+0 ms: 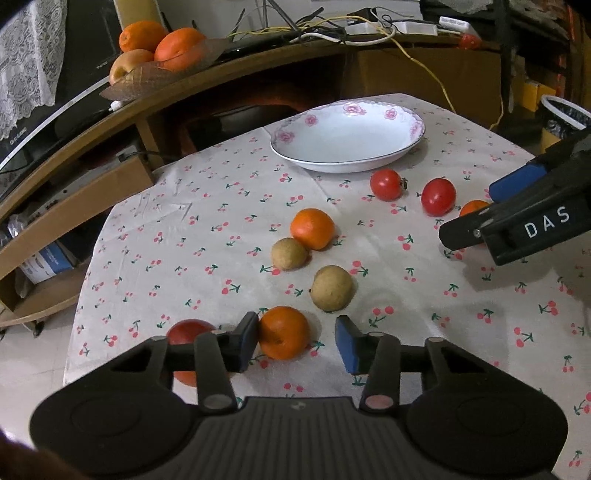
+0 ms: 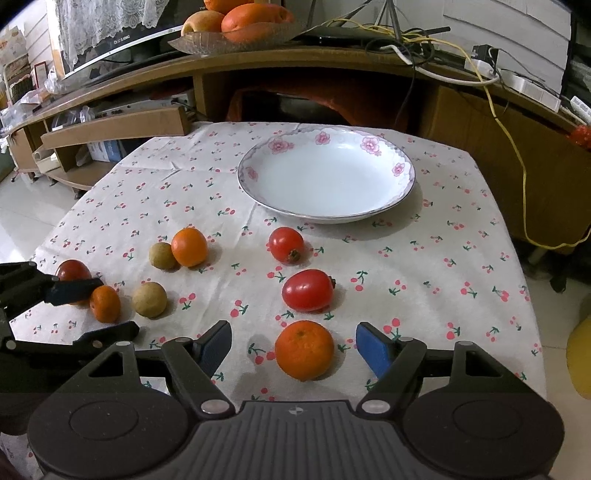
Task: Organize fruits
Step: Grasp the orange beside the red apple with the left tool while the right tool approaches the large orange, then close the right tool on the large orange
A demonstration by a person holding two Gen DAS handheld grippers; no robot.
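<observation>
You are holding your left gripper low over the cherry tablecloth, and its two fingers are standing wide apart with nothing pinched. A small orange is sitting between them, right up against the finger at 9 o'clock, while the blue-padded finger at 3 o'clock is standing clear of it. A red tomato is peeking out behind that 9 o'clock finger. At 12 o'clock from the gripper, two brown round fruits are lying on the cloth, and the farther one is touching another orange. Your right gripper is also spreading its fingers wide and gripping nothing. A big orange is resting between its fingers and touching neither one. At 12 o'clock from it, a long red tomato is lying close by, and a rounder red tomato is lying just past that. The white flowered plate is waiting at 12 o'clock, at the far side of the table, with no fruit in it. Up on the wooden shelf at 11 o'clock, a glass dish of fruit is sitting well apart from the table.
</observation>
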